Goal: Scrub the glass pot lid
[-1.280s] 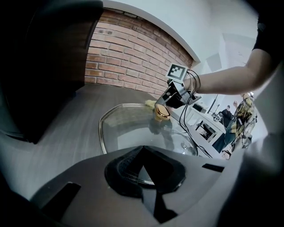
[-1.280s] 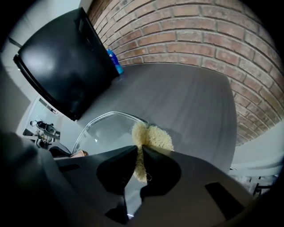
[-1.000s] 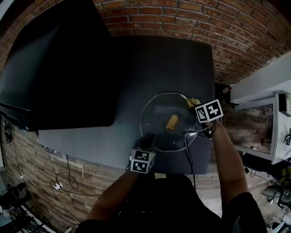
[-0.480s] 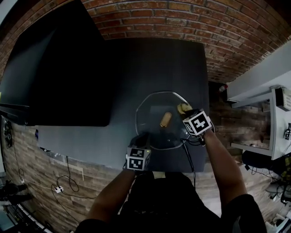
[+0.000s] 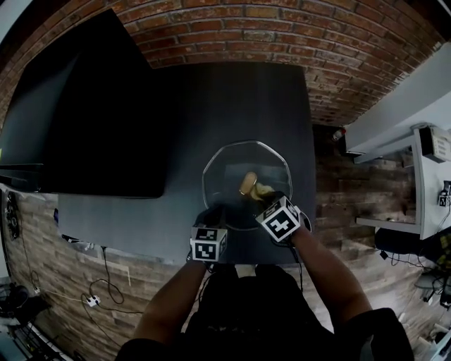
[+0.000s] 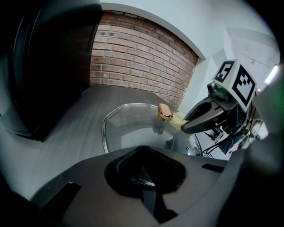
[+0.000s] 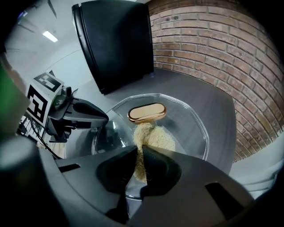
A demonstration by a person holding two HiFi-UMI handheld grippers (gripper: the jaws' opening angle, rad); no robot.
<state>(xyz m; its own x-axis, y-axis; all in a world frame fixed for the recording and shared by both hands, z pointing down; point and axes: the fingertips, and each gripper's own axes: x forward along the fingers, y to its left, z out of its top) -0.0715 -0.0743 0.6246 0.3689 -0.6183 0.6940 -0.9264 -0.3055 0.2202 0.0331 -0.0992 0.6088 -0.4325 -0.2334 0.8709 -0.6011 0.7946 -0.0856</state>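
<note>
Where the head view centres on the dark grey table, item one, the glass pot lid, lies flat on it, just below the middle of the frame, with its gold knob uppermost. Item two, a pale yellow scrub pad, rests on the glass touching the knob's lower right side. Item three, the left gripper, sits at the lid's lower left edge; in the left gripper view its jaws are closed together with the lid's metal rim caught between them. Item four, the right gripper, comes in from the lower right; in the right gripper view its jaws are drawn narrow onto the scrub pad, which spreads out over the glass up to the knob. The same view shows the left gripper at centre left, at the lid's rim. Surroundings: a large black panel fills the upper left of the head view, and a red brick wall runs along the top.
</note>
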